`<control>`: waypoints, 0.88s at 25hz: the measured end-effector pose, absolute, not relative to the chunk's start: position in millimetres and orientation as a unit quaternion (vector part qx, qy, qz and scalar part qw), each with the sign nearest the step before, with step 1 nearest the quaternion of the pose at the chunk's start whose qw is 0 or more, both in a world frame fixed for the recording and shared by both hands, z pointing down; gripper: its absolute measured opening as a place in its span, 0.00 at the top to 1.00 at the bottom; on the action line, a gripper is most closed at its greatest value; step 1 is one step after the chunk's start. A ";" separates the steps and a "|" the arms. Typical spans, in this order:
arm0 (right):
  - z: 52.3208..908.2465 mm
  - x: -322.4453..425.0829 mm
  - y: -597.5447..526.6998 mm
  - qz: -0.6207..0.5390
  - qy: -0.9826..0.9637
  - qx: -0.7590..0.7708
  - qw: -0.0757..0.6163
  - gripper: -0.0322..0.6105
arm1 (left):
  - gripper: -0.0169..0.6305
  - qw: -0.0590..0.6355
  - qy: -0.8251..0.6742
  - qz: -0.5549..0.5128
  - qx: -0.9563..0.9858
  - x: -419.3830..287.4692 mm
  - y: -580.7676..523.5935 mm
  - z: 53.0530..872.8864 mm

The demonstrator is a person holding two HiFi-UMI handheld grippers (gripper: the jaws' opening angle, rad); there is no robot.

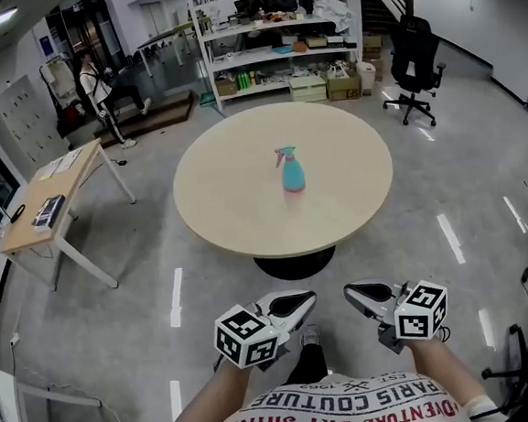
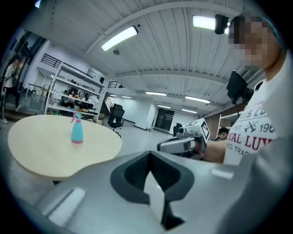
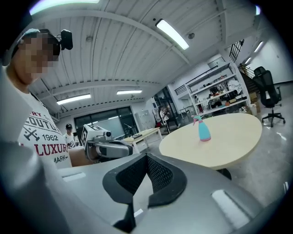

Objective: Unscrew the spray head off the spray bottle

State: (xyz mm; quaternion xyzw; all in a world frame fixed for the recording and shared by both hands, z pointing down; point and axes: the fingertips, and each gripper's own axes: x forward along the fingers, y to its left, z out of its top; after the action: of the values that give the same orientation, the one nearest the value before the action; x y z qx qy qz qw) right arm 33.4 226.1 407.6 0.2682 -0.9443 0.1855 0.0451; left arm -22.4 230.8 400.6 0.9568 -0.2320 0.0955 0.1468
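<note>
A teal spray bottle [image 1: 292, 172] with a pink base and a teal-and-pink spray head stands upright near the middle of the round beige table [image 1: 236, 208]. It also shows small and distant as the bottle [image 2: 77, 129] in the left gripper view and the bottle [image 3: 203, 129] in the right gripper view. My left gripper [image 1: 302, 304] and right gripper [image 1: 359, 295] are held close to my body, well short of the table, jaws together and empty. Each gripper sees the other: the right gripper [image 2: 170, 145] and the left gripper [image 3: 120, 148].
A black office chair [image 1: 414, 64] stands at the far right. White shelving [image 1: 272, 44] with boxes lines the back. A wooden desk [image 1: 47, 201] sits at the left, and a person [image 1: 97, 87] stands beyond it. Grey floor lies between me and the table.
</note>
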 end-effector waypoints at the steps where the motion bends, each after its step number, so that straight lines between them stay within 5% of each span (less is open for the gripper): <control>1: 406.4 31.4 194.2 0.185 -0.944 0.270 0.046 0.95 | 0.97 0.146 -0.232 0.094 0.957 -24.2 198.9 399.2; 10: 364.6 14.0 -31.3 0.147 -0.945 0.285 0.065 0.95 | 0.97 0.125 -0.231 0.081 0.962 -42.0 -35.3 361.4; 22: 398.4 21.2 -116.6 0.190 -0.938 0.284 0.065 0.95 | 0.97 0.152 -0.202 0.086 0.964 -28.6 -105.8 398.8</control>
State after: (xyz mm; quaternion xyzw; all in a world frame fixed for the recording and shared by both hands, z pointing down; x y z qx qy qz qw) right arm 21.2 -116.6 398.4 0.2836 -0.9376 0.1904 0.0649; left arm -28.6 -105.8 398.8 0.9638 -0.2018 0.0859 0.1518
